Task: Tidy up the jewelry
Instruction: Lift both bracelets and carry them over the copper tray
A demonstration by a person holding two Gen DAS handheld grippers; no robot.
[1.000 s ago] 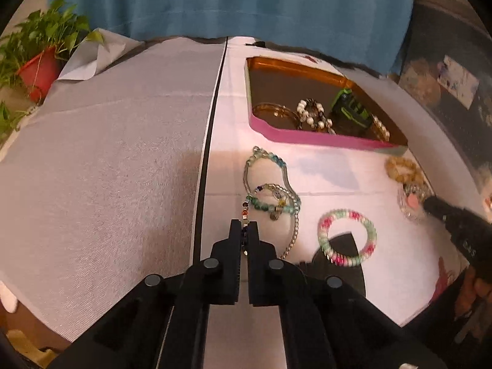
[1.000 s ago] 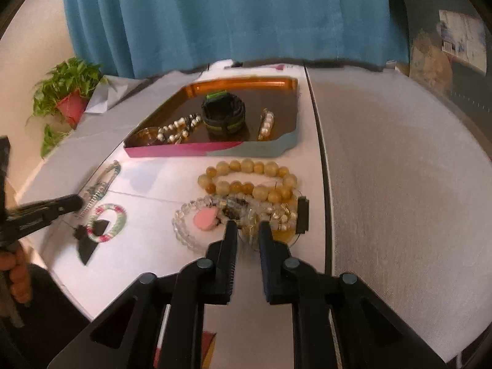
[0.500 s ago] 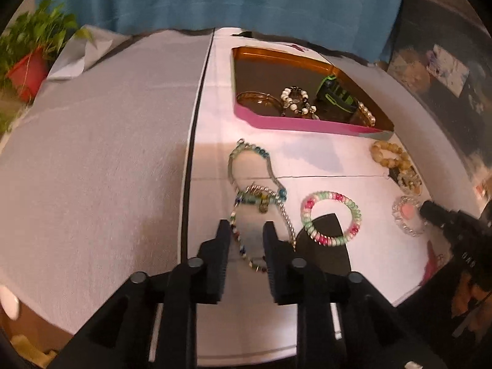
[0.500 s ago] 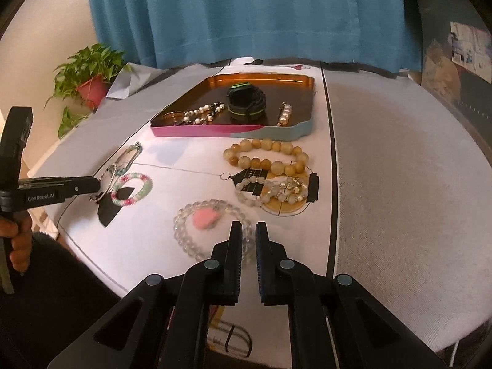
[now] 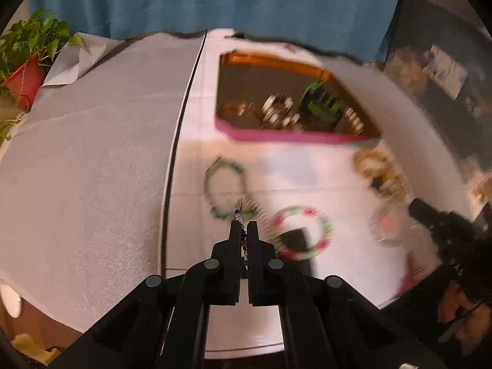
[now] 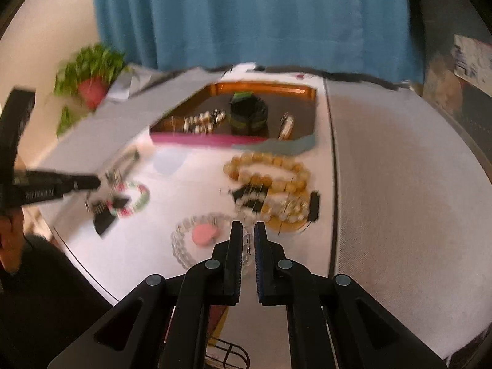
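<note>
Your left fingers [image 5: 244, 226] are pinched shut on a thin beaded chain [image 5: 243, 240], after opening and closing again in the last moment; the chain runs up between the pads and trails to the tangle of bracelets [image 5: 227, 190] just beyond the tips on the white desk [image 5: 307, 172]. Just right of that tangle lies a pink-and-green beaded bracelet [image 5: 303, 232] over a black card. Your right fingers [image 6: 247, 230] stand almost closed, and a clear bead bracelet [image 6: 187, 246] with a pink heart shows in the narrow gap between them; whether the pads press on it cannot be told through the blur. Beyond them, a loop of large amber beads [image 6: 267, 169] lies by pearl strands on black cards. At the far side, the pink-edged tray [image 6: 215, 139] holds a pearl bracelet, a black-and-green band and a few other pieces. Grey cloth [image 5: 92, 153] covers the desk's left part.
</note>
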